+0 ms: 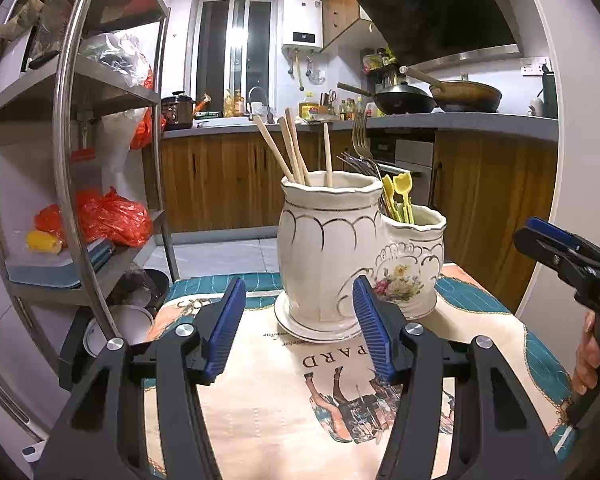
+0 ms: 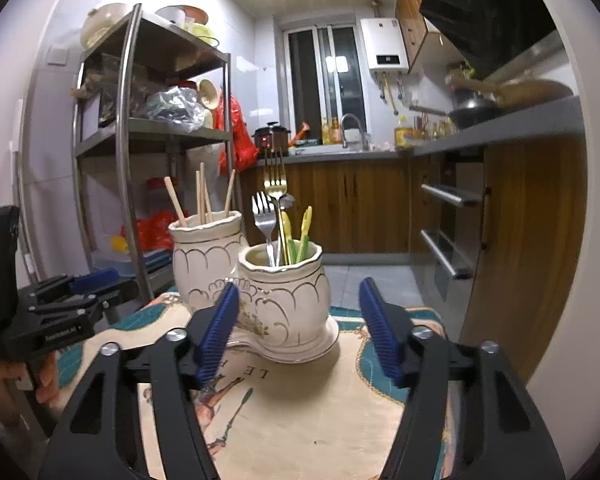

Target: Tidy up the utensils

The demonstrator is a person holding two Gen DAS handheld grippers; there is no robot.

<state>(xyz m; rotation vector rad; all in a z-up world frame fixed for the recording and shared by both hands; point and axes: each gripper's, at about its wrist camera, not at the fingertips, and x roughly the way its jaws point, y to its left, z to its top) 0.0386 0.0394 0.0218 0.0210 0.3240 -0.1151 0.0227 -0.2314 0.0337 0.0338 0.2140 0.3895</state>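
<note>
In the left wrist view, the left gripper [image 1: 298, 320] stands with its blue pads spread wide and nothing between them, low over a printed tablecloth [image 1: 260, 400]. Just beyond the pads a cream ceramic utensil holder [image 1: 328, 248] with gold scallop lines sits on its own white base, made of a taller jar and a shorter jar joined side by side. The taller jar holds wooden chopsticks [image 1: 290, 148]; the shorter one, painted with flowers, holds yellow-green plastic utensils [image 1: 398, 198] and metal forks [image 1: 362, 136]. At the right edge the right gripper [image 1: 556, 248] reaches in, a hand [image 1: 588, 364] on its handle. A steel shelving rack [image 1: 72, 128] with red bags stands to the left, and woks [image 1: 464, 96] rest on the counter behind. In the right wrist view, the right gripper [image 2: 296, 328] also has its jaws well apart and empty, with the shorter jar [image 2: 288, 292] of the holder just ahead between the pad tips. A gold fork [image 2: 275, 176], a silver fork [image 2: 264, 216] and the green plastic pieces [image 2: 300, 240] rise from it, while chopsticks [image 2: 202, 196] stand in the taller jar [image 2: 204, 256] behind. The left gripper [image 2: 88, 280] shows at the left edge, held by a hand [image 2: 46, 376].
</note>
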